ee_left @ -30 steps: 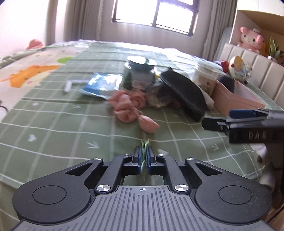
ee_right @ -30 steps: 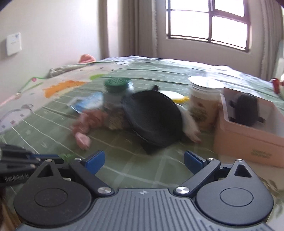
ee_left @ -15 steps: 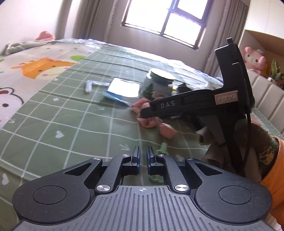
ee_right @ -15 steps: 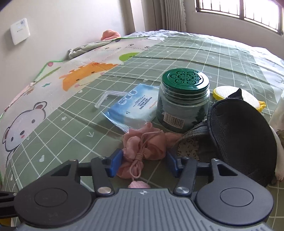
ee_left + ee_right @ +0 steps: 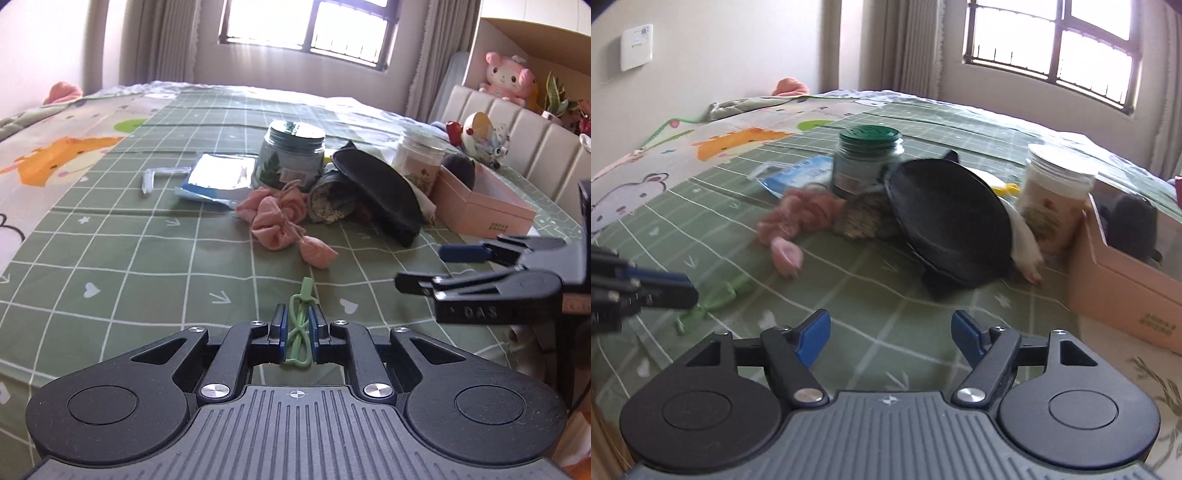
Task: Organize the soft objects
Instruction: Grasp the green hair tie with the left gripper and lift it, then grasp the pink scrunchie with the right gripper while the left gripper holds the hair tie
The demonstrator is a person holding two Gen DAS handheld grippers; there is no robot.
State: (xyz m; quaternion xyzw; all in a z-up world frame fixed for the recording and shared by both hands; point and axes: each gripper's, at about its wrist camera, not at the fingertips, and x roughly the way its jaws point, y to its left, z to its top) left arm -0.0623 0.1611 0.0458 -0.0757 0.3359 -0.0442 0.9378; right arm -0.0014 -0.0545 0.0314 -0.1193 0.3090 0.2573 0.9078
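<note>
L gripper (image 5: 297, 326): jaws narrow and opening, green looped cord (image 5: 300, 325) between the blue pads; pads look close on either side of it, contact not certain. Cord lies on the green checked bedspread (image 5: 129, 258), its far end sticking out ahead of the fingertips. R gripper (image 5: 891, 338): jaws fairly wide and opening, nothing between them, only bedspread below; in the L view it comes in from the right edge, fingers pointing left, above the cover. Soft items, mid-bed cluster: pink drawstring pouch (image 5: 275, 218) bunched up, w/ a small pink tassel piece (image 5: 318, 253) just nearer on its string; beside it to the right a speckled fabric roll (image 5: 328, 201), and leaning over that a black oval pouch (image 5: 380, 194). Behind pouch: green-lidded jar (image 5: 290, 160), touching or nearly touching it. Left of jar: blue-white wipes packet (image 5: 218, 179), flat, then a white L-shaped piece (image 5: 159, 177). Right of black pouch: white-lidded jar (image 5: 417, 162), then pink open box (image 5: 484, 206) w/ a dark soft item (image 5: 460, 168) inside. R view is motion-blurred. Plush toys (image 5: 506, 79) on the shelf above the padded headboard (image 5: 535, 147), well apart from the cluster.
</note>
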